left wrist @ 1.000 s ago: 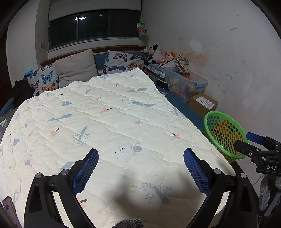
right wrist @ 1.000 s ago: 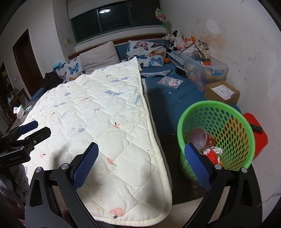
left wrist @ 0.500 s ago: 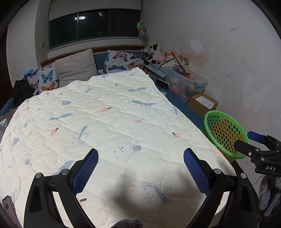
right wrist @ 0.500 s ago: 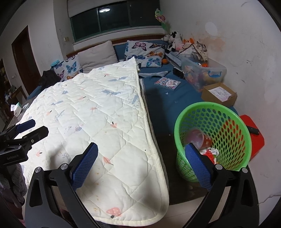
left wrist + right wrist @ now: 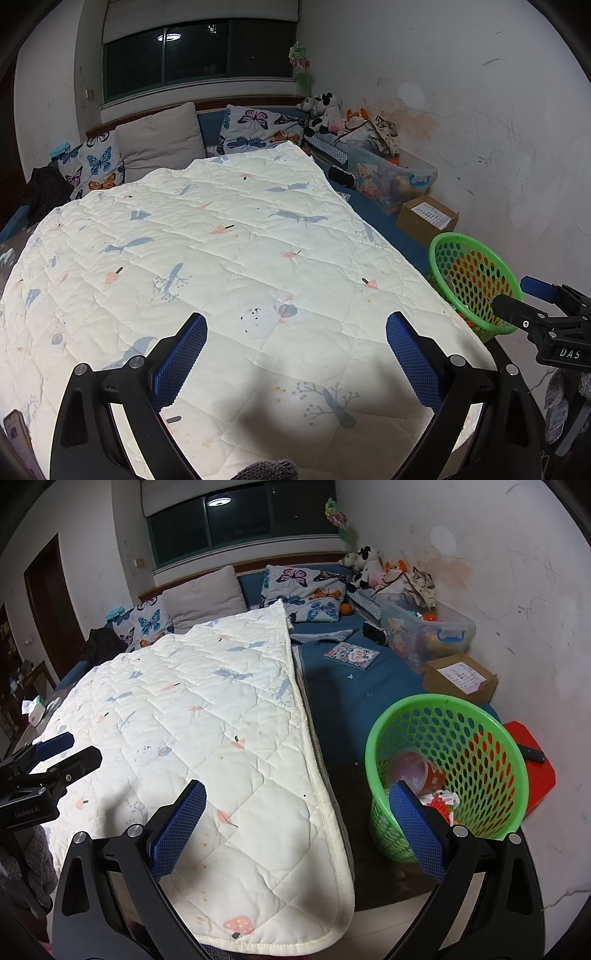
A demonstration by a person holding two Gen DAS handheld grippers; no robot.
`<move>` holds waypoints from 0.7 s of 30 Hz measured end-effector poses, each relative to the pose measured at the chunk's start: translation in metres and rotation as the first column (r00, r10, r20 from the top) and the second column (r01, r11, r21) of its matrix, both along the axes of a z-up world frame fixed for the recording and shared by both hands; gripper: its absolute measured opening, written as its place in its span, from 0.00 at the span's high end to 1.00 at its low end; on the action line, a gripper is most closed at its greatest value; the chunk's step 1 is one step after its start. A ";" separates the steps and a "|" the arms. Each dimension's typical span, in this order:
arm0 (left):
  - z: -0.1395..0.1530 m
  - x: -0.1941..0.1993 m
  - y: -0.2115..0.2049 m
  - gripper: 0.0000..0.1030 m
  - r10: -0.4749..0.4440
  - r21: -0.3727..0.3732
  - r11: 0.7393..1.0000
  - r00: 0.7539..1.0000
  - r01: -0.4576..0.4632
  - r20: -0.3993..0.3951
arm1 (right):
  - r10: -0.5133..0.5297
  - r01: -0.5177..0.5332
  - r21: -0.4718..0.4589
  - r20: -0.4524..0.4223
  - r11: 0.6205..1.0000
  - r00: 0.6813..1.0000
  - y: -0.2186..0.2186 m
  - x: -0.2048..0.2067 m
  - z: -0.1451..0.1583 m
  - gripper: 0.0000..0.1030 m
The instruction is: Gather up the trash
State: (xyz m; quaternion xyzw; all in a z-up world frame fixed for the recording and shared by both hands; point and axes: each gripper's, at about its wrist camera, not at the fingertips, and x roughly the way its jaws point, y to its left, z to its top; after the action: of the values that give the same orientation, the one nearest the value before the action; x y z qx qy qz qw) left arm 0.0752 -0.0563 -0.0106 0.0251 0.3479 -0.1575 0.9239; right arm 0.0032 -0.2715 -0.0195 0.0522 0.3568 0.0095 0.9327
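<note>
A green mesh basket stands on the bed's foot at the right, holding a red cup and some red-and-white scraps. The same basket shows at the right edge of the left wrist view. My right gripper is open and holds nothing, hovering over the quilt's edge just left of the basket. My left gripper is open and holds nothing above the white quilt. Each gripper appears at the side of the other's view.
A white quilt covers most of the blue bed. A booklet, a clear toy bin and a cardboard box lie along the right wall. A red stool stands behind the basket. Pillows and plush toys line the headboard.
Both grippers stay open while the views drift slightly back; the basket sits a little lower and further left in the right wrist view.
</note>
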 end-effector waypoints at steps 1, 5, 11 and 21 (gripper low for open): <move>0.000 0.000 0.000 0.08 0.001 0.000 1.000 1.000 -0.001 0.000 | 0.000 0.000 0.000 0.000 1.000 1.000 0.000 0.000 0.000 0.04; 0.000 0.000 0.000 0.08 0.000 0.000 1.000 1.000 0.000 -0.001 | 0.001 -0.001 -0.001 -0.001 1.000 1.000 0.000 0.000 0.000 0.04; -0.001 -0.001 -0.001 0.08 -0.003 -0.001 1.000 1.000 0.003 0.000 | -0.001 0.001 -0.003 -0.004 1.000 1.000 0.000 0.000 0.000 0.04; -0.001 -0.002 -0.001 0.08 0.000 -0.005 1.000 1.000 0.000 -0.002 | 0.001 -0.001 -0.001 -0.005 1.000 1.000 0.000 0.000 -0.001 0.04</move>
State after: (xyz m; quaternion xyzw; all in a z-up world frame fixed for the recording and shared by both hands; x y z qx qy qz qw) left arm 0.0733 -0.0576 -0.0119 0.0229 0.3483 -0.1584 0.9236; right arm 0.0032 -0.2719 -0.0202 0.0517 0.3591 0.0096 0.9318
